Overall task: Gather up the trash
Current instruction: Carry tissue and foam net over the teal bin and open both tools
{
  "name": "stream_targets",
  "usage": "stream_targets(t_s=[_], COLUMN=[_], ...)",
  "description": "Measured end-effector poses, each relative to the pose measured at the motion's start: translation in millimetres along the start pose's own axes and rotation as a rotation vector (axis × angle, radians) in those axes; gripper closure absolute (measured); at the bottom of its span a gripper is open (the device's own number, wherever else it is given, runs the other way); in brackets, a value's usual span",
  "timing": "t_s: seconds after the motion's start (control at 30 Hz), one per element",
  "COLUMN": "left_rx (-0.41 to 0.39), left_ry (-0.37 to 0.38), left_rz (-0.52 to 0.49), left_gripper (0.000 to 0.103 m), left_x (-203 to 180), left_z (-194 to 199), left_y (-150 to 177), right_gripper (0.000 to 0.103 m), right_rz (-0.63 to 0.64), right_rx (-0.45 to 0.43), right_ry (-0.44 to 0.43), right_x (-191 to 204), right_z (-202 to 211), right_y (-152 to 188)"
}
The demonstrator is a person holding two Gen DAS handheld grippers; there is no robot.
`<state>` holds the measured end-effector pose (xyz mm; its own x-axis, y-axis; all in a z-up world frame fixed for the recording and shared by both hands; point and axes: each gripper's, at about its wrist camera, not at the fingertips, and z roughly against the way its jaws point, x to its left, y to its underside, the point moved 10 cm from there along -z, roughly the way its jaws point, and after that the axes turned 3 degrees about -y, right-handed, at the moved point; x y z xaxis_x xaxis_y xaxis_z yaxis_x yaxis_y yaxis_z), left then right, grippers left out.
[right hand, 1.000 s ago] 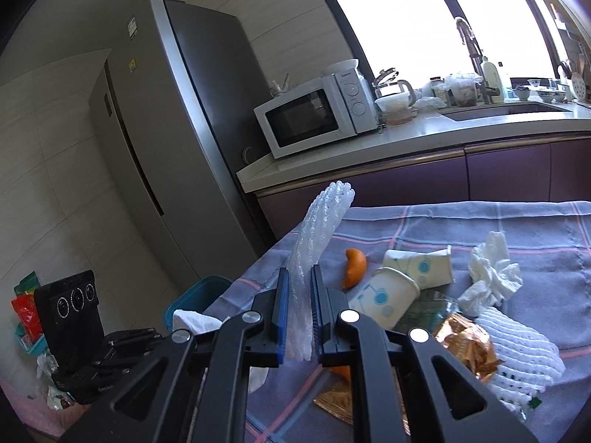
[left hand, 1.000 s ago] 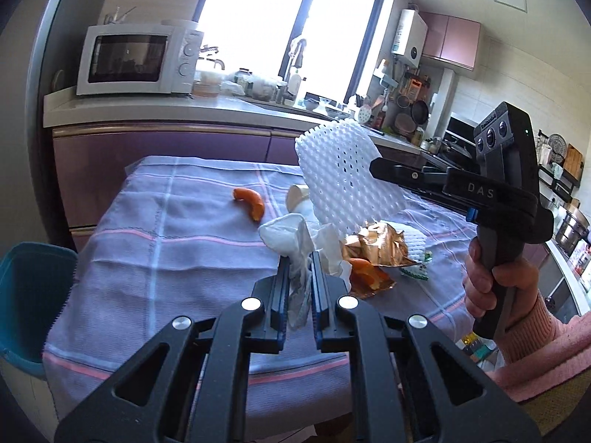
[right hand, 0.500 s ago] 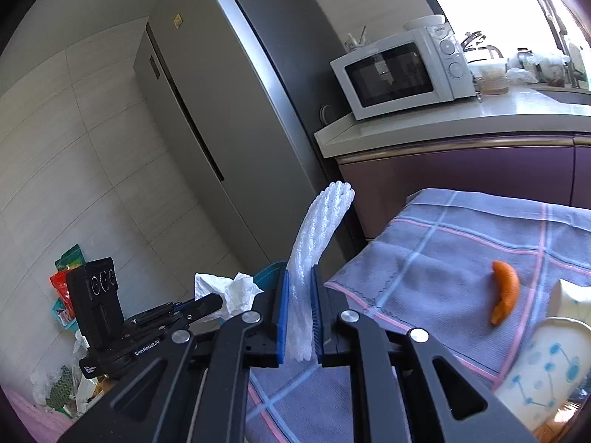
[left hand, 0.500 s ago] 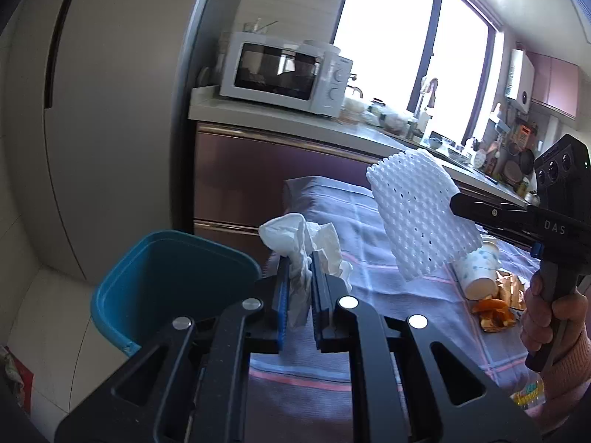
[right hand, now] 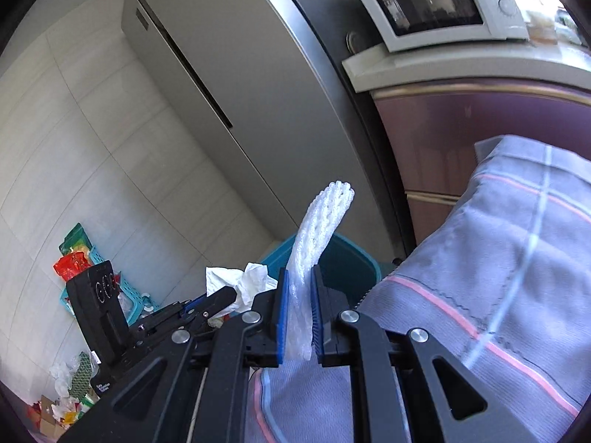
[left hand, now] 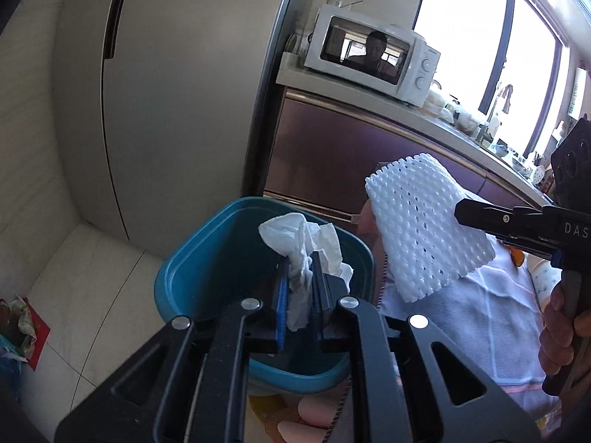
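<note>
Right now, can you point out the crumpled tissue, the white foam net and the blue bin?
crumpled tissue (left hand: 301, 234), left wrist view, on its upper folds.
white foam net (left hand: 421, 221), left wrist view, on its middle.
blue bin (left hand: 177, 277), left wrist view, on its near rim.

left wrist: close, down over teal bin (left hand: 192, 258) | right wrist: same bin (right hand: 354, 258), from tableside

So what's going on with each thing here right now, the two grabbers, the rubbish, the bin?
Left gripper: shut on the tissue.
Tissue: crumpled, held over the bin.
Right gripper: shut on the foam net.
Foam net: pinched flat, held beside the bin.
Bin: upright, open-topped.
Microwave: door closed.
</note>
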<state>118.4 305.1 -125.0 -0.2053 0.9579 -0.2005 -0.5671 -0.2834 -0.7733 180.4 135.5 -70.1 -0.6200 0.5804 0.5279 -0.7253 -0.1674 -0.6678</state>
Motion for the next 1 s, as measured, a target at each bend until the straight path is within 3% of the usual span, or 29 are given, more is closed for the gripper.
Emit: stream_targets(t_s=[0.33, 0.43, 0.5, 0.57, 0.63, 0.8, 1.0], left_rx=[0.086, 0.089, 0.086, 0.083, 0.076, 0.038, -0.033], left_ry=[-0.060, -0.072, -0.076, -0.078, -0.075, -0.066, 0.032], left_rz=[0.019, 0.028, 0.036, 0.041, 0.047, 0.038, -0.012], left_gripper=[0.088, 0.079, 0.071, 0.070, 0.067, 0.067, 0.062], left_x=[11, 12, 14, 15, 15, 6, -35], left_z=[-44, -51, -54, -56, -56, -43, -4], left_y=[15, 14, 13, 14, 15, 9, -1], right_gripper=[0.091, 0.089, 0.088, 0.088, 0.079, 0.077, 0.074], right_rz=[-0.050, -0.058, -0.059, -0.056, -0.056, -0.046, -0.018], right_rx=[0.144, 0.167, 0.176, 0.170, 0.167, 0.137, 0.067], right_ry=[0.077, 0.097, 0.098, 0.097, 0.096, 0.105, 0.067], right_x=[-12, -15, -14, -14, -14, -19, -9], right_z=[-66, -74, -73, -72, -69, -60, -13], right_y=[16, 20, 23, 23, 24, 22, 17])
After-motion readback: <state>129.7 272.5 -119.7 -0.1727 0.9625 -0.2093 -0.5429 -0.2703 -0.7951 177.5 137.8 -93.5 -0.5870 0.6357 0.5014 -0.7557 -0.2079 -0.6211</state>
